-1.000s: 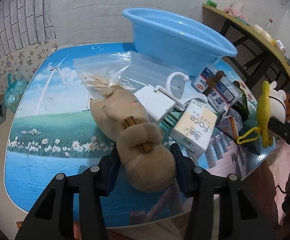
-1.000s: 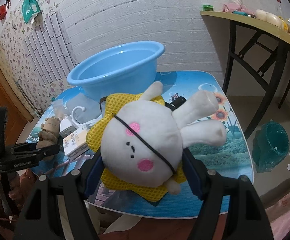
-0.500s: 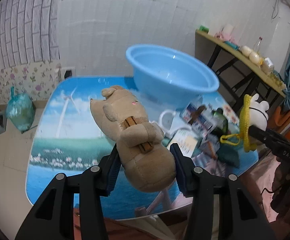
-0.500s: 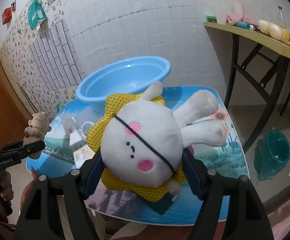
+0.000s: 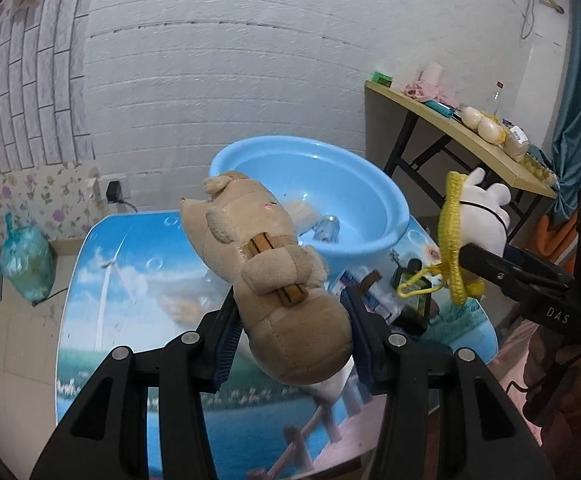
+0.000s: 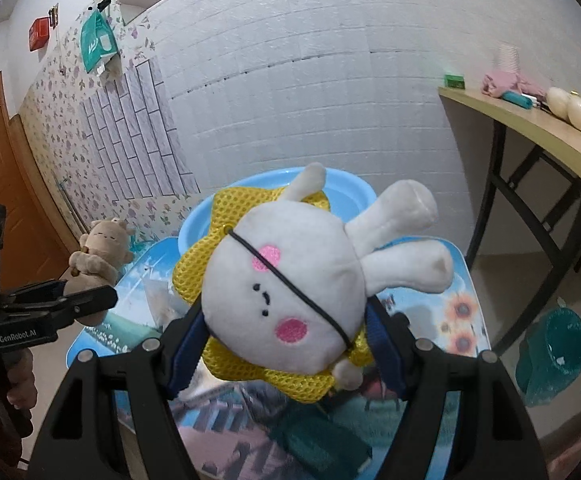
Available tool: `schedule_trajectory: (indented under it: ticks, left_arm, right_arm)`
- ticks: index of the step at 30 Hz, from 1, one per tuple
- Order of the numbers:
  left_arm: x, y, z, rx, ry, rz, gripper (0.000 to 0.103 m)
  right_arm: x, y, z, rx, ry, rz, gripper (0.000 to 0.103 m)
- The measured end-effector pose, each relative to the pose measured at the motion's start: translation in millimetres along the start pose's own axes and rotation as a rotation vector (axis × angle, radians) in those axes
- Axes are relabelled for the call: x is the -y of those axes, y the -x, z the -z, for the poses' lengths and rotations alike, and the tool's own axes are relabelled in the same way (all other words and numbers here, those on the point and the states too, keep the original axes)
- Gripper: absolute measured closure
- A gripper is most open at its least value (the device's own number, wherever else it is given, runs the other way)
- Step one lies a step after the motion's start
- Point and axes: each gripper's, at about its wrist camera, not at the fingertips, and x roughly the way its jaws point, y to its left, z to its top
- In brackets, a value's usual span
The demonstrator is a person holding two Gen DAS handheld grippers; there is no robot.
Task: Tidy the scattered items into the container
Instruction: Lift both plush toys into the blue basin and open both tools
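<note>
My left hand-held gripper [image 5: 290,344] is clamped on the brown plush bear [image 5: 266,280], its blue pads pressing the bear's rounded lower body from both sides. The bear is off the table [image 5: 130,280], tilted with its head toward the blue basin [image 5: 370,216]. In the right wrist view I see that same bear [image 6: 98,256] sticking up from the left hand-held gripper [image 6: 86,300] at the left edge, with a hand [image 6: 14,380] on the grip below.

My right hand-held gripper [image 6: 286,344] is closed on the white plush rabbit [image 6: 290,292], which lies in a yellow mesh bag [image 6: 234,216] with a black cord crossing its face. Its ears point to the right, and the basin's rim [image 6: 338,184] shows behind it. From the left wrist view, the rabbit [image 5: 482,216] sits in the right hand-held gripper [image 5: 474,264], just beside the basin.

Inside the basin I can make out something pale and something clear, too blurred to name. On the table near the basin lie a dark green bottle [image 5: 410,296] and a few small packets [image 5: 370,296].
</note>
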Motion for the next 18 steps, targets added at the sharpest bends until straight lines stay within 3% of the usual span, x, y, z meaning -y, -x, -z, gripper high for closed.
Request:
schedule_trajectory:
  ticks: [18]
  left_arm:
    - [20, -79, -58, -0.038, -0.068, 0.042, 0.055]
  right_arm:
    - [21, -62, -44, 0.015, -0.011, -0.022, 0.030]
